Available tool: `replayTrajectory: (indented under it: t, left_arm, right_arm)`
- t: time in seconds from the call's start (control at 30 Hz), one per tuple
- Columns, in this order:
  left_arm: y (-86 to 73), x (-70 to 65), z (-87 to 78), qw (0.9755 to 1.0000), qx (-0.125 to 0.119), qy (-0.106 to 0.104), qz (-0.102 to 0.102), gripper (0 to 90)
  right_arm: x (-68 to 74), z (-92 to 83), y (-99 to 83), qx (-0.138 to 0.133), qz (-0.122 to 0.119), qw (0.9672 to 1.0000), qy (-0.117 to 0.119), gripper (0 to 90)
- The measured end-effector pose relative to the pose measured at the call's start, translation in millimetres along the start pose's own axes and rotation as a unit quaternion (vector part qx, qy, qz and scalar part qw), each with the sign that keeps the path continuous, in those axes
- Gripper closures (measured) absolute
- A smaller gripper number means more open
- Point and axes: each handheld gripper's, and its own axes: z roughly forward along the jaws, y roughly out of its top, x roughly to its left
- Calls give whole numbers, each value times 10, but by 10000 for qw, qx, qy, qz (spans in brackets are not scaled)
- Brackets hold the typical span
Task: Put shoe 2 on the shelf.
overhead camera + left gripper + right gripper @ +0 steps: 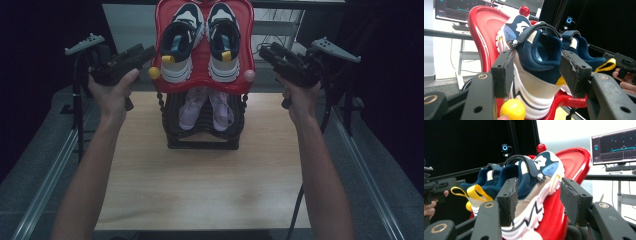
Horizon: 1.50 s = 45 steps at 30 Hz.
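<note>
Presently: navy sneakers (200, 40) on red rack (160, 30); light, soft-collared, stiff-soled; grasp at heel. Left tongs (536, 75), right tongs (539, 200) flank rack, both released.

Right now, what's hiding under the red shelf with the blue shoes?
A pair of pink sandals sits on the black lower shelf, under the red shelf. Their toes are covered by it.

No text, label, brand, number or sign is legible on anything here.

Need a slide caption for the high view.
Open left gripper and right gripper flank navy sneakers on a red rack.
</note>
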Motion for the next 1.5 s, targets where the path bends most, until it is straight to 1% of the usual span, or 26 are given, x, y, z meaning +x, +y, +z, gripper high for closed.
replayTrajectory:
  t: [0.1, 0.2, 0.23, 0.3, 0.37, 0.43, 0.57, 0.67, 0.83, 0.97, 1.07, 1.13, 1.5]
  left_arm:
    - [-55, 10, -61, 10000, 15, -42, 4, 450]
    - [-106, 27, -120, 9999, 43, -134, -61, 446]
    - [-118, 29, -137, 9999, 46, -135, -52, 444]
    - [-159, 36, -192, 9999, 41, -102, -9, 444]
    - [-196, 48, -237, 10000, 32, -82, -8, 444]
    - [-246, 70, -284, 10000, 10, -84, -33, 444]
    - [-362, 122, -363, 9999, 52, -63, -84, 445]
    - [-431, 155, -407, 9999, 62, -47, -120, 445]
    - [-596, 226, -484, 9997, 133, 18, -184, 444]
    - [-768, 305, -539, 9993, 210, 61, -315, 443]
    - [-878, 349, -553, 9987, 309, 94, -387, 442]
    - [-933, 372, -557, 9985, 371, 128, -394, 442]
    - [-1172, 439, -548, 9972, 537, 177, -492, 443]
  right_arm:
    - [-39, -63, -56, 19, 6, 10000, -15, 478]
    - [-83, -134, -128, 34, 24, 10000, -24, 478]
    - [-97, -156, -152, 61, 19, 10000, -33, 477]
    - [-124, -194, -205, 109, 24, 9999, -28, 476]
    - [-153, -235, -264, 166, 30, 9999, -24, 476]
    - [-178, -274, -324, 190, 65, 9998, -14, 476]
    - [-216, -335, -453, 228, 143, 9996, 3, 476]
    - [-238, -358, -546, 302, 143, 9994, -3, 475]
    - [-280, -386, -724, 370, 189, 9991, -6, 473]
    - [-304, -411, -848, 429, 229, 9988, -37, 471]
    - [-319, -424, -927, 499, 239, 9985, -49, 470]
    - [-326, -430, -967, 523, 231, 9983, -60, 470]
    - [-381, -463, -1179, 629, 349, 9974, -91, 470]
